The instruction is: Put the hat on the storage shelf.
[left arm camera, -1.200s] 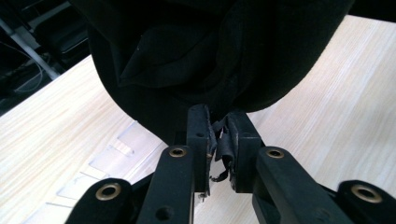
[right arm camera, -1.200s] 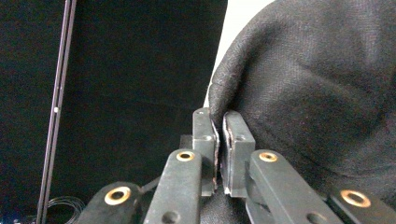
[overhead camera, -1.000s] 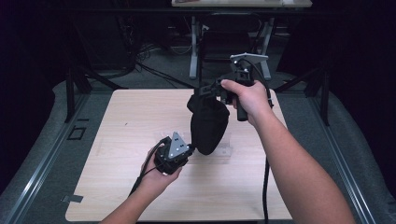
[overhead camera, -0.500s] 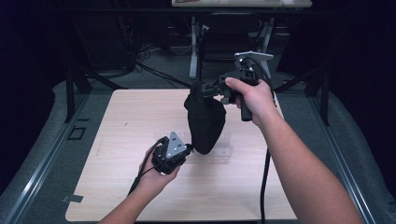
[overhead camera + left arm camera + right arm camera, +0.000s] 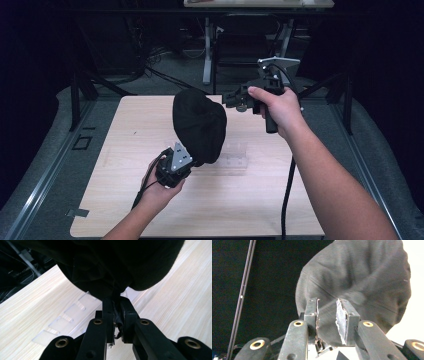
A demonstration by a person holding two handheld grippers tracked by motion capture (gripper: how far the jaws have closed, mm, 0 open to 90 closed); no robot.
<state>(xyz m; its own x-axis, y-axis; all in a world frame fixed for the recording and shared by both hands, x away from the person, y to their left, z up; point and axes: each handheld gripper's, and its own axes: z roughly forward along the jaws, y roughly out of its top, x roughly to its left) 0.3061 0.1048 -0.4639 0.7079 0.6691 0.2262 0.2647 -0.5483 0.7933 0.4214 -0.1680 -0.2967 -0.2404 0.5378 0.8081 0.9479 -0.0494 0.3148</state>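
One black cloth [image 5: 199, 125], pinched in left claw [image 5: 115, 315]

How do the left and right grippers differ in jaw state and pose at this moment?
The left gripper is shut on an edge of the black cloth; the right gripper has just been opening, its pads apart and off the cloth. The left sits low over the table, beneath the cloth; the right is raised beside it. Both are hand-held, trailing cables.
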